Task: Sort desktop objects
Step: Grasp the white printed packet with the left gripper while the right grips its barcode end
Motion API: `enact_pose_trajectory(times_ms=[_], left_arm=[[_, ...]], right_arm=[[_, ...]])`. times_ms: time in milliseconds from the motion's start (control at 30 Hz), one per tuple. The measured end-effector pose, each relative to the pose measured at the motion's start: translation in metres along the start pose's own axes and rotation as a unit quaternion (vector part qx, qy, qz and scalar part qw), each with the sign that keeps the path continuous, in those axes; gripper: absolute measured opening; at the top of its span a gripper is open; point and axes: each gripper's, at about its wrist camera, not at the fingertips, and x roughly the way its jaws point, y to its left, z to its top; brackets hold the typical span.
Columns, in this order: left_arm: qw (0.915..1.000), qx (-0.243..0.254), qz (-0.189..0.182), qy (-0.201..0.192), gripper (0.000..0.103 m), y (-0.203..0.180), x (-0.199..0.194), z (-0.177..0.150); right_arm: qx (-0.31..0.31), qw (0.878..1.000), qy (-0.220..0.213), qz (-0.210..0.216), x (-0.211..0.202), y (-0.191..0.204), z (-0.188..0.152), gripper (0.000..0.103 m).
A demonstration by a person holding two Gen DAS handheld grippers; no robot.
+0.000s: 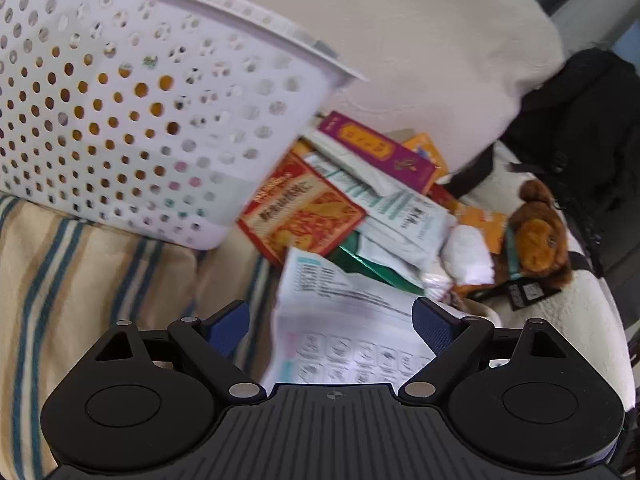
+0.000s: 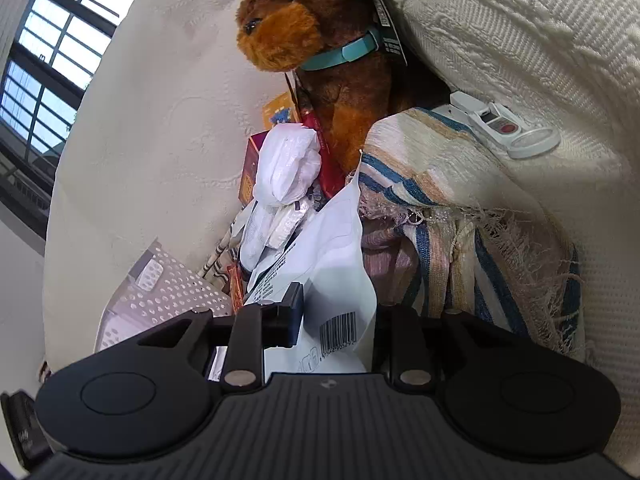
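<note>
Left hand-held gripper: I see its blue-padded fingers spread wide, hovering just above a white printed sheet and touching nothing.
Right hand-held gripper: I have it pinching a white packet with a barcode; only the left finger shows, the packet hides the other.
White basket: perforated, sitting on the striped blanket left of the pile, partly filled with things I can't identify.
Pile: a red-and-gold packet lies against the basket's lower corner, a purple box behind it, pale sachets between them and the sheet.
Plush dog: brown, teal collar, at the pile's far edge beside a crumpled white bag.
Thermometer: white, on the cream bedspread, apart from the pile.
</note>
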Motion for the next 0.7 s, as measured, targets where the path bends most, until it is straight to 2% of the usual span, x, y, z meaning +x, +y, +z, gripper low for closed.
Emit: enact_pose_trajectory(times_ms=[67, 133, 233, 267, 367, 433, 500, 567, 667, 700], left_arm=[[0.9999, -0.006, 0.007, 0.014, 0.095, 0.010, 0.008, 0.003], [0.9990, -0.014, -0.013, 0.040, 0.091, 0.019, 0.020, 0.004], [0.9960, -0.014, -0.046, 0.076, 0.075, 0.021, 0.038, -0.003], [0.9964, -0.002, -0.037, 0.077, 0.074, 0.017, 0.042, -0.007], [0.9984, 0.018, -0.026, 0.047, 0.066, 0.009, 0.046, -0.013], [0.9988, -0.002, -0.031, 0.037, 0.058, 0.016, 0.047, -0.010], [0.9986, -0.016, -0.044, 0.025, 0.041, 0.023, 0.038, -0.007], [0.9982, -0.020, -0.056, 0.006, 0.032, 0.023, 0.028, -0.008], [0.9980, 0.001, -0.058, -0.026, 0.028, 0.011, 0.011, -0.012], [0.9977, 0.009, -0.056, -0.037, 0.027, 0.006, 0.005, -0.013]], right_arm=[[-0.003, 1.000, 0.000, 0.003, -0.002, -0.001, -0.003, 0.028], [-0.006, 1.000, -0.002, 0.004, -0.003, -0.001, -0.005, 0.029], [-0.015, 1.000, -0.005, 0.004, -0.005, 0.001, -0.011, 0.032], [-0.019, 1.000, -0.007, 0.002, -0.006, 0.003, -0.013, 0.032], [-0.027, 1.000, -0.011, -0.002, -0.009, 0.005, -0.019, 0.032], [-0.028, 1.000, -0.010, -0.002, -0.008, 0.007, -0.022, 0.032], [-0.027, 1.000, -0.010, -0.002, -0.006, 0.008, -0.021, 0.032], [-0.020, 1.000, -0.008, 0.002, -0.011, 0.005, -0.020, 0.033], [-0.010, 1.000, -0.007, 0.006, -0.016, 0.004, -0.008, 0.033], [-0.012, 1.000, -0.008, 0.005, -0.003, 0.002, -0.009, 0.033]])
